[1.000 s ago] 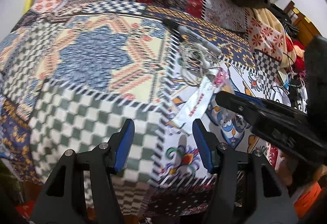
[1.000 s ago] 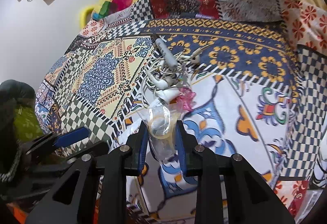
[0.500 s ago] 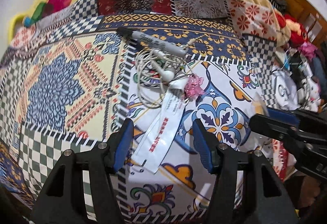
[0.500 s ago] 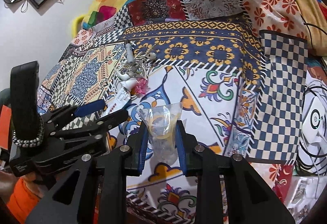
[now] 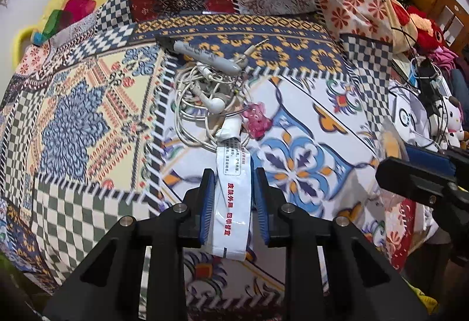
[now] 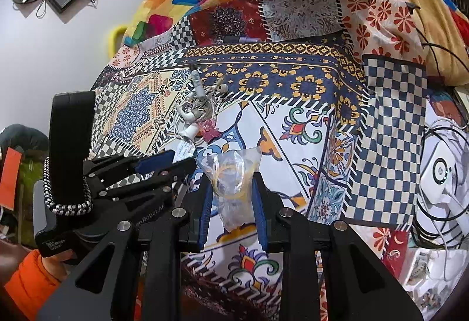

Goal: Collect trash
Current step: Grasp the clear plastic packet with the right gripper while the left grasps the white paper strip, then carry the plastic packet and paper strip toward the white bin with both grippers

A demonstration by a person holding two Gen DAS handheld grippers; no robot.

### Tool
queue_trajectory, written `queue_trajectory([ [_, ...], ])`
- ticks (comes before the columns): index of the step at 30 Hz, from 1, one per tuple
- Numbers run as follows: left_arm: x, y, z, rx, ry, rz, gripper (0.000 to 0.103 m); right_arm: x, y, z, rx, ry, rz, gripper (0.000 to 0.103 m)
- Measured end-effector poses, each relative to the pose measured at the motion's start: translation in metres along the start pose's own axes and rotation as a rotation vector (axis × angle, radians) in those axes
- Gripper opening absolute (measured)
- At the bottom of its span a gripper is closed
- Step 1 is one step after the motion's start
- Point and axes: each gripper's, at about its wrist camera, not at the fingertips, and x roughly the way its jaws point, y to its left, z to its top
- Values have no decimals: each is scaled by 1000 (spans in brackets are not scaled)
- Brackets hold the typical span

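Bedroom: patchwork bedspread (image 5: 96, 92) (plush toys (image 5: 453, 115) beside).

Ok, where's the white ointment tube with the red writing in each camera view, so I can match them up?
Left wrist: the white ointment tube lies bottom centre, between the left gripper fingers.
Right wrist: only its top end shows, left of centre, behind the left gripper.
Shared landmark: the pink charm beside the tangled white earphones.
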Motion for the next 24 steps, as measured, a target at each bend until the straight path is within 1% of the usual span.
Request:
queue_trajectory([
  [3,-11,-3,-4,-29,5,-58,26,-8,2,-2,-5,-4,-4,24],
  [9,-46,0,-6,-65,-33,-102,26,-29,7,-4,-17,-33,-13,24],
  [17,-105,14,-18,-111,-117,-81,25,-63,26,-3,-43,-83,-27,24],
  [22,-152,24,-33,-150,-181,-64,25,-87,47,-4,-76,-129,-23,24],
  [24,-171,26,-39,-159,-207,-44,25,-99,60,-5,-92,-150,-16,24],
])
